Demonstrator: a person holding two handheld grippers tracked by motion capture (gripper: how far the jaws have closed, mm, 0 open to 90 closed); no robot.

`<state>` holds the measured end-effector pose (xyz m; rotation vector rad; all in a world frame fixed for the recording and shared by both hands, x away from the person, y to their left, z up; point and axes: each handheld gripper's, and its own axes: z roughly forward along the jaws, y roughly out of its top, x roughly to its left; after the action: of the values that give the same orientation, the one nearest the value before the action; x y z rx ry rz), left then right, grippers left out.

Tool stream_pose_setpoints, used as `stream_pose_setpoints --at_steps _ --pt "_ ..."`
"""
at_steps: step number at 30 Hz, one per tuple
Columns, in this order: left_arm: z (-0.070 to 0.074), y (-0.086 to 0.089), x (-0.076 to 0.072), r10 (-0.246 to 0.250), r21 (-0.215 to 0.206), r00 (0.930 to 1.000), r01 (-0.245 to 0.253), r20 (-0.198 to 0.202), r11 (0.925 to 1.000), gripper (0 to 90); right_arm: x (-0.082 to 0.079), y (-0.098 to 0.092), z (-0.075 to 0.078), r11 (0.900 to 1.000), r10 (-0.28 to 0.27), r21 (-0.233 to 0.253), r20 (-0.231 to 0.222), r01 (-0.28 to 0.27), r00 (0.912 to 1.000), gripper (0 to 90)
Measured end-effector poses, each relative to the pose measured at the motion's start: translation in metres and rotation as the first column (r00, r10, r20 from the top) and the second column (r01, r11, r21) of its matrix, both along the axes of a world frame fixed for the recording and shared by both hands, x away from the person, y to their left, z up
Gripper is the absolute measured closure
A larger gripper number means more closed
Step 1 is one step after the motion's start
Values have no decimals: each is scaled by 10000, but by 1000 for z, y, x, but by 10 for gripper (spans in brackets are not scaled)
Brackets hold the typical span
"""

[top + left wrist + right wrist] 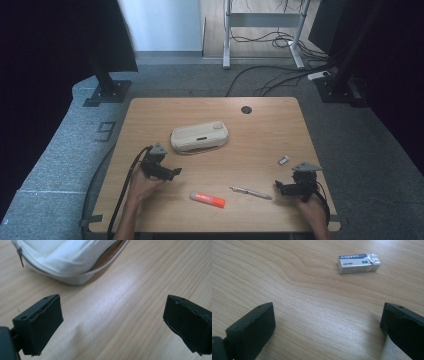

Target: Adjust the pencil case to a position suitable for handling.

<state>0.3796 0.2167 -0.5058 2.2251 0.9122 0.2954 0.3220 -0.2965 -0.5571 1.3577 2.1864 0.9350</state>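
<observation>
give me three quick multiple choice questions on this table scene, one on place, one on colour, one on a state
1. Where does the eraser lie?
A. inside the pouch
B. on bare wood ahead of the right tongs
C. between the left tongs' jaws

2. What colour is the zipped pouch?
A. white
B. black
C. blue

3. How do the left tongs stand?
A. shut on the pen
B. shut on nothing
C. open, holding nothing

Answers: 1 B, the right gripper view shows it beyond the jaws; 2 A, pale fabric in the high view; 3 C, only table lies between the jaws.
</observation>
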Motion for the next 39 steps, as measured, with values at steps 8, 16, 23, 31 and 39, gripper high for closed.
stream_pose_setpoints --at_steps 8,16,23,31,39 --pt "8 -9 23 -117 98 9999 118 -25 9999 40 0 0 0 10000 -2 1 -4 2 10000 0" --pt "16 -19 40 -196 125 9998 196 33 9997 52 0 0 0 10000 0 1 -2 0 10000 0" --pt "22 -24 58 -229 -46 9996 229 -161 9997 71 0 0 0 10000 0 2 -2 0 10000 0" --pt "25 -31 73 -295 -120 9995 295 -57 9995 141 0 0 0 10000 -1 1 -4 1 10000 0" --pt "16 -35 91 -423 73 9983 427 -402 9991 179 0 0 0 10000 -1 0 -2 1 10000 0"
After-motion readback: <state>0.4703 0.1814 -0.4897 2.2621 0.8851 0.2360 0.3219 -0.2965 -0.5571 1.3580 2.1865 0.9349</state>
